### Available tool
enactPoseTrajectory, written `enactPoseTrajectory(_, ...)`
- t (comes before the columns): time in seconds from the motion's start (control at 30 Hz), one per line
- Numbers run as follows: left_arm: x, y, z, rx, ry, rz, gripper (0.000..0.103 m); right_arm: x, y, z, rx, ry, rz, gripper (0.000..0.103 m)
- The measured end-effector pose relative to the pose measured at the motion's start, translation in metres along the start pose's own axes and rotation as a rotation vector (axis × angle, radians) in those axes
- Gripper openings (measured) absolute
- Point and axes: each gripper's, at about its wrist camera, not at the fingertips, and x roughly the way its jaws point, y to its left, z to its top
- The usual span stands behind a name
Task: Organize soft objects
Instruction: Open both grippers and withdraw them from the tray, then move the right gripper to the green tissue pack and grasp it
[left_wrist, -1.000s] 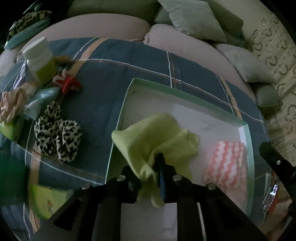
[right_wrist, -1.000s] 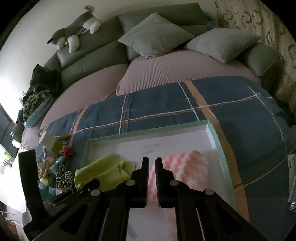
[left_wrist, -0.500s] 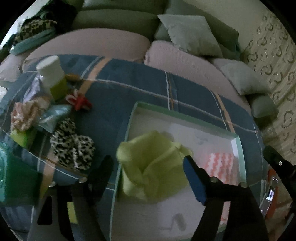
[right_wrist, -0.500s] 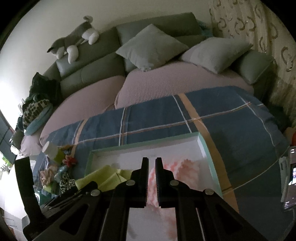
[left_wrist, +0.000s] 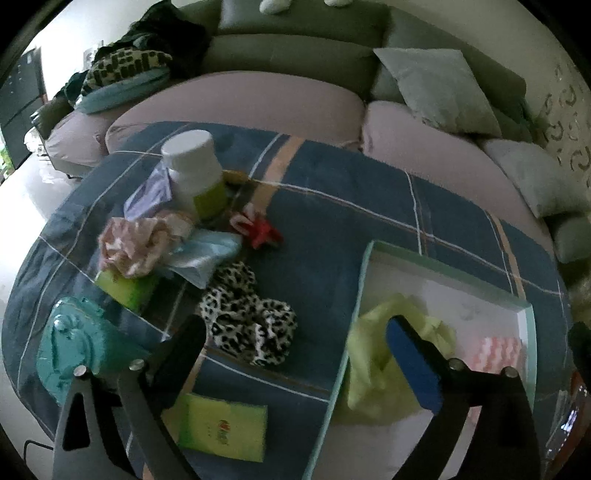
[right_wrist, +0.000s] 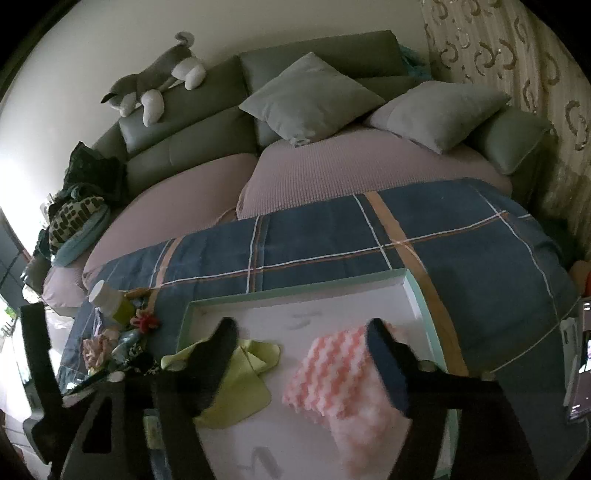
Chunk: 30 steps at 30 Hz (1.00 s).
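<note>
A white tray with a mint rim (left_wrist: 443, 273) (right_wrist: 295, 293) lies on the blue plaid blanket. In it rest a crumpled yellow-green cloth (left_wrist: 369, 369) (right_wrist: 251, 391) and a pink-and-white zigzag cloth (left_wrist: 498, 354) (right_wrist: 332, 380). My left gripper (left_wrist: 295, 332) hangs above the blanket, jaws opening wide and gripping nothing; a leopard scrunchie (left_wrist: 247, 325) lies on the blanket below the gap. My right gripper (right_wrist: 301, 332) hovers over the tray, jaws opening, pads clear of the pink cloth. A pink scrunchie (left_wrist: 133, 243) and pale blue satin piece (left_wrist: 207, 254) lie left of the tray.
Left of the tray stand a white bottle with a green label (left_wrist: 195, 177), a red hair tie (left_wrist: 258, 230), a teal object (left_wrist: 74, 343) and a green packet (left_wrist: 221, 426). Behind are a sofa with grey pillows (right_wrist: 310, 96) and a plush dog (right_wrist: 155, 85). A phone (right_wrist: 580, 358) sits at the right edge.
The left gripper let go of the yellow-green cloth, opened wide, rose and swung left toward the pile. The right gripper went from shut to wide open over the pink cloth.
</note>
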Motion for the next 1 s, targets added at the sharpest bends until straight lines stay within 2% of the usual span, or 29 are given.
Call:
enactPoseTrajectory(0.17, -0.004, 0.007, 0.003, -0.026, -0.023, -0.007, 0.099, -0.005, 0.001, 0.002, -0.003, -0.046, -0.026, 0.103)
enactPoseTrajectory(0.4, -0.020, 0.013, 0.008, -0.033, -0.091, -0.019, 0.101, -0.020, 0.008, 0.007, 0.007, -0.149, -0.039, 0.103)
enactPoseTrajectory(0.57, -0.033, 0.016, 0.014, -0.003, -0.150, 0.040, 0.101, -0.031, 0.011, 0.008, 0.031, -0.211, -0.065, 0.103)
enactPoseTrajectory(0.63, -0.036, 0.017, 0.016, 0.013, -0.150, 0.079, 0.101, -0.028, 0.014, 0.007, 0.030, -0.203, -0.058, 0.103)
enactPoseTrajectory(0.8, -0.049, 0.031, 0.020, 0.043, -0.146, 0.103, 0.101, -0.018, 0.037, 0.004, -0.046, -0.148, -0.049, 0.103)
enactPoseTrajectory(1.0, -0.060, 0.076, 0.030, -0.023, -0.104, 0.111, 0.101, -0.008, 0.077, -0.009, -0.131, -0.099, 0.019, 0.103)
